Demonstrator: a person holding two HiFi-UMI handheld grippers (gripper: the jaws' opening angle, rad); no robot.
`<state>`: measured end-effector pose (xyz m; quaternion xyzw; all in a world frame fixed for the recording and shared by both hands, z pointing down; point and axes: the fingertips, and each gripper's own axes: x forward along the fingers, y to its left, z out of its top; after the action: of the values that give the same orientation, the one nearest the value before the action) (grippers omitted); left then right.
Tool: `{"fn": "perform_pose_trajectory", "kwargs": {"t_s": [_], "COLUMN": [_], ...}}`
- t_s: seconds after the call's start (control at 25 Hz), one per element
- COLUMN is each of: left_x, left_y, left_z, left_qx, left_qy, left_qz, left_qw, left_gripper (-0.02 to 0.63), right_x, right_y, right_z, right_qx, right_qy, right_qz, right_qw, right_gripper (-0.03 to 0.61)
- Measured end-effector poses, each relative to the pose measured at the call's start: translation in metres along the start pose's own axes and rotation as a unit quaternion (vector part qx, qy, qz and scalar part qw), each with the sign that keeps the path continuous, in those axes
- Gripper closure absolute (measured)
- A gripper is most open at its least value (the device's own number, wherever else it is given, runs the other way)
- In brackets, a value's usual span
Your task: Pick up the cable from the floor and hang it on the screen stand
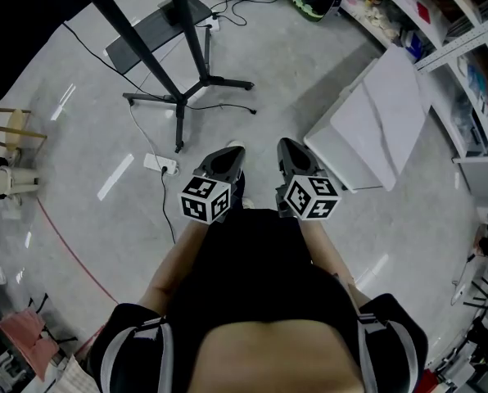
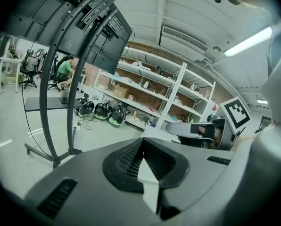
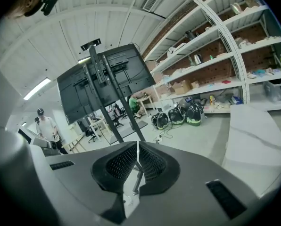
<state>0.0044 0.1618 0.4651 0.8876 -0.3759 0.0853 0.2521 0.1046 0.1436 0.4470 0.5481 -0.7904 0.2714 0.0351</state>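
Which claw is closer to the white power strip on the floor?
Left. The left claw is just right of the power strip; the right claw is farther right.

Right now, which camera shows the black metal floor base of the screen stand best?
The head view: the black metal floor base shows from above, legs spread. The left gripper view catches only some legs at the left; the right gripper blocks it in its own view.
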Motion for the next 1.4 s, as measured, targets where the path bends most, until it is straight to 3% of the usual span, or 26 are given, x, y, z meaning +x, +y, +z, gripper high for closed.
{"fn": "perform_pose_trajectory", "kwargs": {"t_s": [0.68, 0.84, 1.16, 1.4], "left_x": [0.059, 0.076, 0.135, 0.171], "left_y": [0.063, 0.086, 0.126, 0.149], "left_z": [0.062, 0.081, 0.134, 0.154], "left_qx": [-0.005, 0.000, 0.011, 0.017], "left_qy": [0.010, 0.013, 0.011, 0.015], "left_qz": [-0.012, -0.018, -0.049, -0.069], "left_qw": [0.9999, 0.9997, 0.9987, 0.9974], "left_gripper": [0.607, 0.607, 0.607, 0.607], "right_x": [0.084, 0.114, 0.181, 0.225], "right_y": [-0.012, -0.008, -0.030, -0.039], "right_z": [0.047, 0.065, 0.115, 0.135], "right_qx": [0.027, 0.007, 0.018, 0.022], "right_qy": [0.008, 0.011, -0.003, -0.011], "right_qz": [-0.011, -0.011, -0.025, -0.023], "right_qw": [1.000, 1.000, 1.000, 0.999], "right_gripper": [0.552, 0.552, 0.552, 0.552]}}
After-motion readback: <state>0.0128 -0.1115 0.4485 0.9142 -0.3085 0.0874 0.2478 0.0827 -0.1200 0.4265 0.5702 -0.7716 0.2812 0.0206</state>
